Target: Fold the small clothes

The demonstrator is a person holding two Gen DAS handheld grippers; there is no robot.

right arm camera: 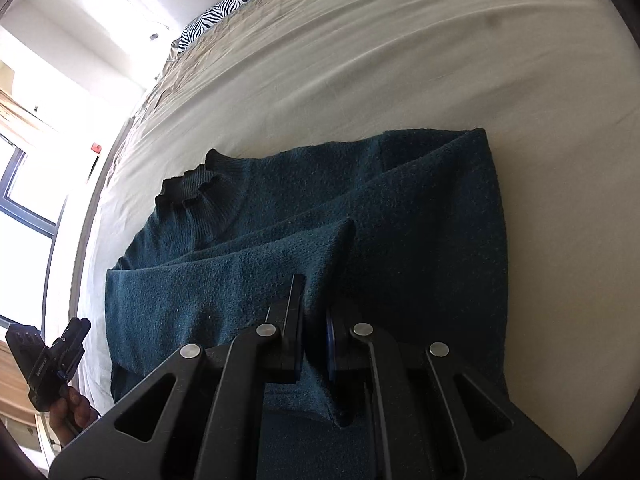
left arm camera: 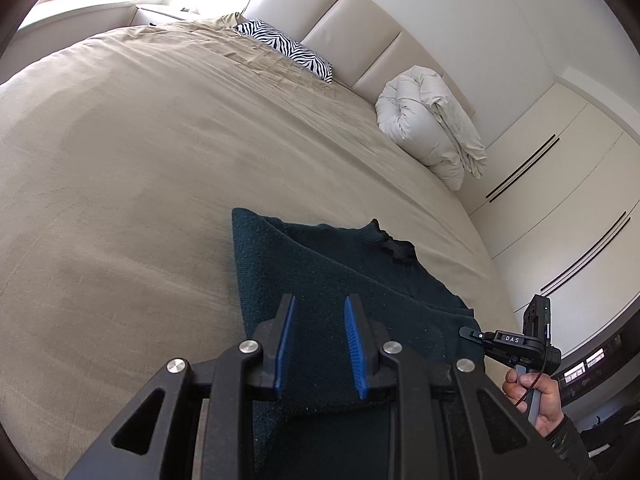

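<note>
Filling most of both views, a wide bed [left arm camera: 140, 160] under a beige cover runs to a padded cream headboard [left arm camera: 332, 12] and white wardrobe doors [left arm camera: 568, 208], with a rolled white duvet [left arm camera: 428, 128] and a zebra-print pillow [left arm camera: 284, 46] at its head. A dark teal sweater [right arm camera: 420, 208] lies partly folded at the near edge. The right tool [right arm camera: 314, 320], marked "DAS", pinches a sweater fold; the left tool [left arm camera: 320, 312] hangs spread just above it.

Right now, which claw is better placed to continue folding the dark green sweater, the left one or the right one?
The right claw, probably. Its jaws are shut on a fold of the sweater, so it can carry that layer over. The left claw is open above the sweater and grips nothing.
</note>
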